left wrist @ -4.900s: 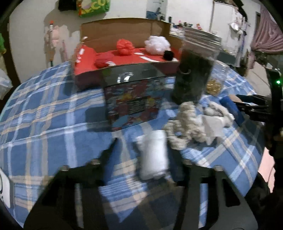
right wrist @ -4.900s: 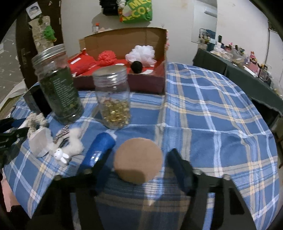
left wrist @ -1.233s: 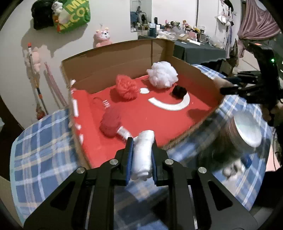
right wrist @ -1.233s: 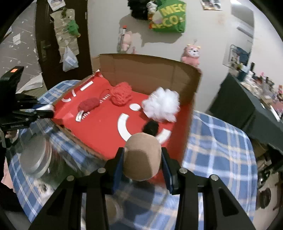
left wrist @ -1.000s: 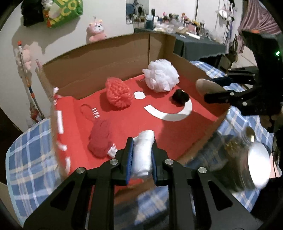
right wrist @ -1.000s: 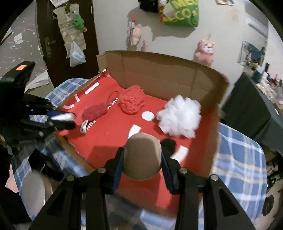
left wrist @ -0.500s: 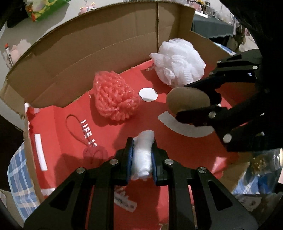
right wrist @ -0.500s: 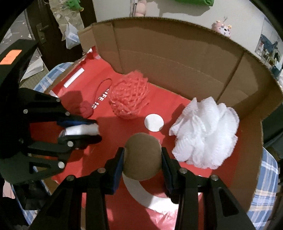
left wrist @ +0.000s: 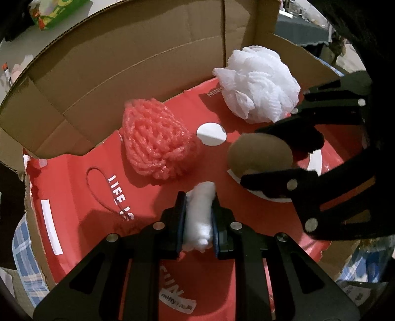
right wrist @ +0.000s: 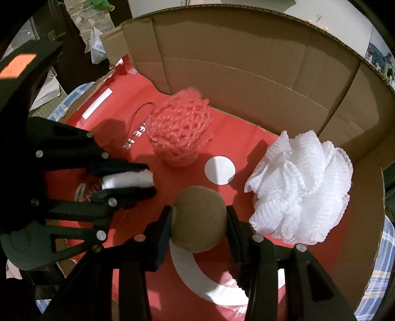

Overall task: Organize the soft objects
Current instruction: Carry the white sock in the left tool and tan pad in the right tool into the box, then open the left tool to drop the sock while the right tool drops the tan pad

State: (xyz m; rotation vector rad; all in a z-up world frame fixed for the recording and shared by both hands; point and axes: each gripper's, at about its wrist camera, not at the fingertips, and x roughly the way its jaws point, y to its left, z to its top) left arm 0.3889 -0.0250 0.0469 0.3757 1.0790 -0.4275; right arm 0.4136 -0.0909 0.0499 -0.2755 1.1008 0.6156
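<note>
Only leftward, label (left wrist: 178, 304) under gripper (left wrist: 198, 210)

Cardboard box (left wrist: 153, 61) on plaid cloth (right wrist: 380, 279)

Blue plaid tablecloth (right wrist: 380, 281) under the box, green bag (left wrist: 59, 11) on the pale wall behind

Inside the cardboard box (right wrist: 246, 61), the mesh sponge (right wrist: 181, 133) lies near the back wall, the loofah (right wrist: 300, 185) to its right, and the two grippers' loads, roll (left wrist: 200, 214) and ball (right wrist: 198, 218), are in front of it.
</note>
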